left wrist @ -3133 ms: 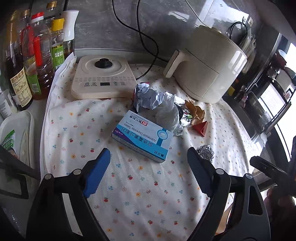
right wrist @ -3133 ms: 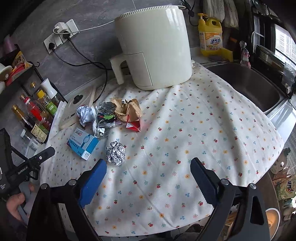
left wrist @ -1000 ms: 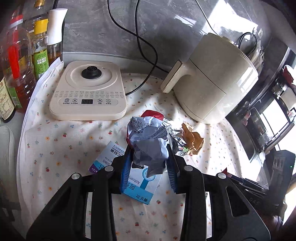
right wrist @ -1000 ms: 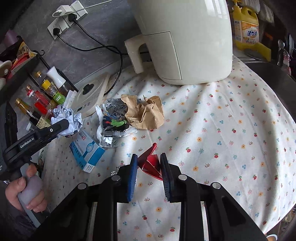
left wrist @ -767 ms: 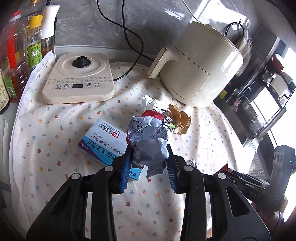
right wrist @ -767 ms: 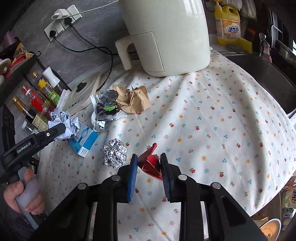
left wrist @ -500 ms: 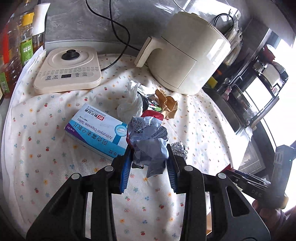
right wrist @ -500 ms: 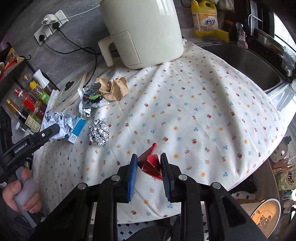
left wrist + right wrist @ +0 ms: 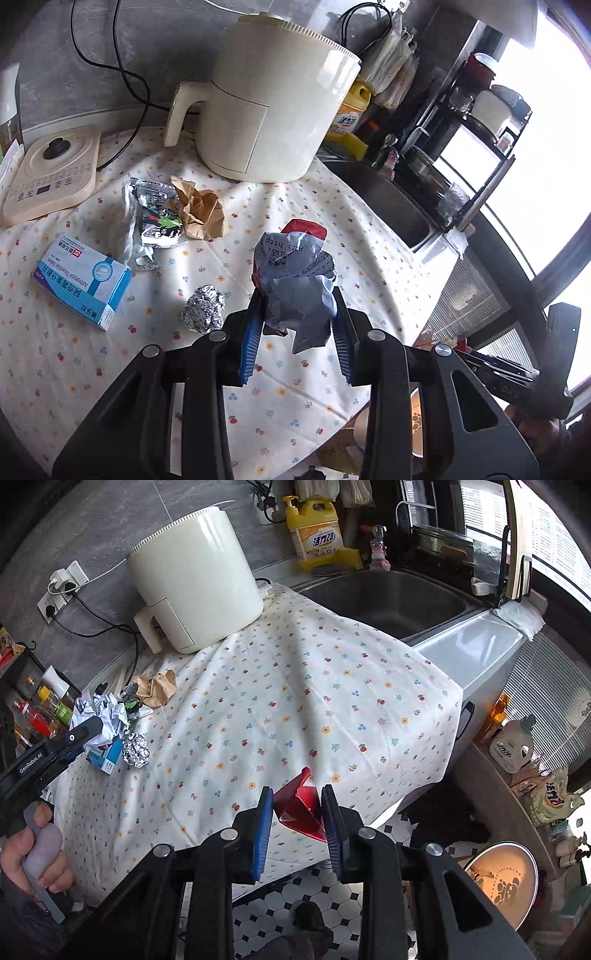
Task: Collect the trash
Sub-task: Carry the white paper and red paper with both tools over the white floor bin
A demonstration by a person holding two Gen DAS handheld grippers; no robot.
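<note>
A kitchen bench (image 9: 369, 686) under a flowered cloth. The left claw (image 9: 297, 325) grips a crumpled white printed paper wad (image 9: 295, 273); the right claw (image 9: 297, 819) pinches a folded red wrapper (image 9: 301, 805). Left behind: a foil ball (image 9: 203, 308), blue-and-white carton (image 9: 83, 280), brown paper (image 9: 201, 212), silver wrapper (image 9: 157, 214).

Daylight enters from the window (image 9: 535, 155) on the sink side and is blown out to white in the left wrist view. The floral cloth (image 9: 314, 701) is evenly bright with soft folds of shadow; a darker patch lies beside the foil ball (image 9: 203, 308). The air fryer (image 9: 266, 107) carries a pale sheen. Both views bend strongly at the edges with black corners. Focus is sharp, without visible motion blur.
</note>
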